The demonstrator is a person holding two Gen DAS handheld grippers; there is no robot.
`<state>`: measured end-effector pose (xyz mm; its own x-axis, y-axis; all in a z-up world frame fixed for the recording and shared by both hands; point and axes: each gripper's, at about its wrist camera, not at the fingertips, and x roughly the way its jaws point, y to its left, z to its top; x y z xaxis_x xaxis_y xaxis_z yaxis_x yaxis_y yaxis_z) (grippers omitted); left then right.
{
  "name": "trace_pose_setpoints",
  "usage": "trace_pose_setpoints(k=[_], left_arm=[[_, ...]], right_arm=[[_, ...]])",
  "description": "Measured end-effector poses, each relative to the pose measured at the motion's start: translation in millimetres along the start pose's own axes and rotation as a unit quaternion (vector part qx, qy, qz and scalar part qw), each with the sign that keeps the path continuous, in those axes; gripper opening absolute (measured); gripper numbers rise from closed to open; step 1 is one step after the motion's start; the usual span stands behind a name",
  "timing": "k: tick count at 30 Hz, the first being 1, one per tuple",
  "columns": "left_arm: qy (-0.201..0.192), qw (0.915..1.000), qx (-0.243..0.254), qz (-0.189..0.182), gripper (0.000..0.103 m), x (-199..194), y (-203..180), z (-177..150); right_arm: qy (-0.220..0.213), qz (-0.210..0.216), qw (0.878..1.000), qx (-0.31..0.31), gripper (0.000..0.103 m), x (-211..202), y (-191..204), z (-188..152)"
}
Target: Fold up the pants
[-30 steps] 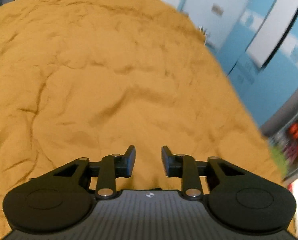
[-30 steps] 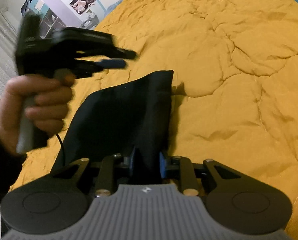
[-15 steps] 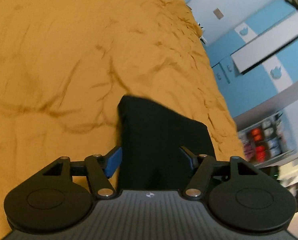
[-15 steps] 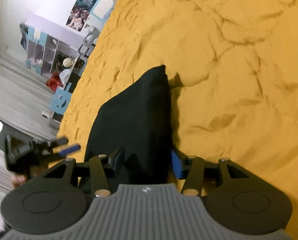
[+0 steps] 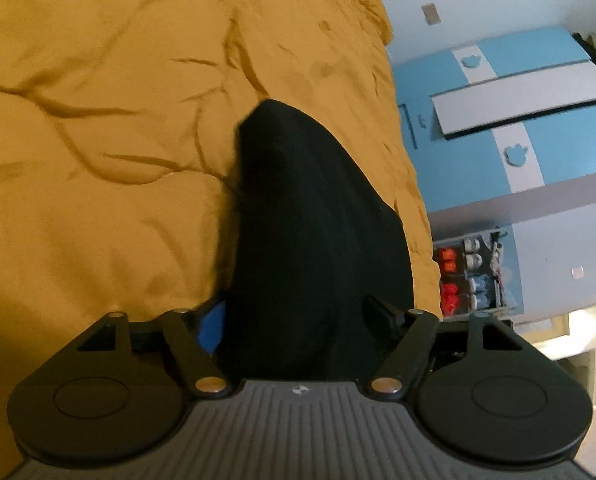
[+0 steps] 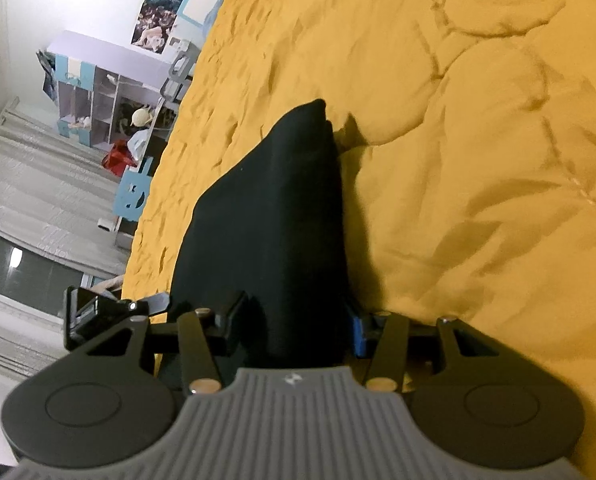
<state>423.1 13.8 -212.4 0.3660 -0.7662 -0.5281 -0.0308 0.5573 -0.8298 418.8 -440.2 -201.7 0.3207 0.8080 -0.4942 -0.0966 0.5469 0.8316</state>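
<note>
The black pants [image 5: 310,232] lie folded into a narrow stack on the orange quilt [image 5: 97,128]; they also show in the right wrist view [image 6: 273,216]. My left gripper [image 5: 298,320] is open, its fingers wide on either side of the near end of the pants. My right gripper [image 6: 298,316] is open too, its fingers straddling the opposite side of the same stack. The left gripper's tip [image 6: 113,308] shows at the left of the right wrist view. The cloth under both grippers is hidden.
The quilt [image 6: 478,160] covers a bed. Its edge drops off beside a blue and white wardrobe [image 5: 518,120] and a rack of shoes [image 5: 470,276]. On the other side stand a shelf unit [image 6: 97,100] and grey curtains [image 6: 25,200].
The right gripper has opened and let go of the pants. The left gripper has swung down from the air to the pants and opened wide around them.
</note>
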Motion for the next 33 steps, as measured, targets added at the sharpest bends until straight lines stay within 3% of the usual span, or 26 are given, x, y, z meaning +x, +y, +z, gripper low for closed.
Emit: trace_pose_setpoints(k=[7,12,13,16,18,21,25,33], left_arm=[[0.003,0.9993,0.008,-0.038,0.096,7.5,1.7,4.3],[0.002,0.9990,0.036,-0.027,0.097,11.8,-10.2,-0.3],[-0.003,0.9991,0.033,-0.026,0.094,9.7,-10.7,-1.7],[-0.012,0.9991,0.040,-0.005,0.072,8.1,-15.5,-4.3],[-0.016,0.9988,0.044,0.017,0.051,6.5,-17.4,-5.6],[-0.018,0.9989,0.039,0.017,0.040,1.9,-20.2,-7.3],[-0.025,0.9983,0.048,0.022,0.034,-3.9,-31.6,-8.7],[-0.033,0.9978,0.054,0.022,0.033,-13.3,-49.8,-11.2]], right_arm=[[0.017,0.016,1.000,-0.001,0.047,10.2,-6.9,1.8],[0.024,0.024,0.999,-0.016,0.052,19.5,0.1,1.5],[0.026,0.022,0.999,-0.023,0.054,22.3,2.7,1.4],[0.026,0.009,0.999,-0.043,0.051,25.5,13.8,0.0],[0.023,-0.005,0.998,-0.060,0.044,25.7,22.1,-1.0],[0.022,-0.013,0.997,-0.078,0.038,24.8,31.2,-1.4],[0.019,-0.010,0.996,-0.090,0.033,22.5,40.8,-0.6],[0.007,0.009,0.995,-0.102,0.028,9.7,49.9,-1.7]])
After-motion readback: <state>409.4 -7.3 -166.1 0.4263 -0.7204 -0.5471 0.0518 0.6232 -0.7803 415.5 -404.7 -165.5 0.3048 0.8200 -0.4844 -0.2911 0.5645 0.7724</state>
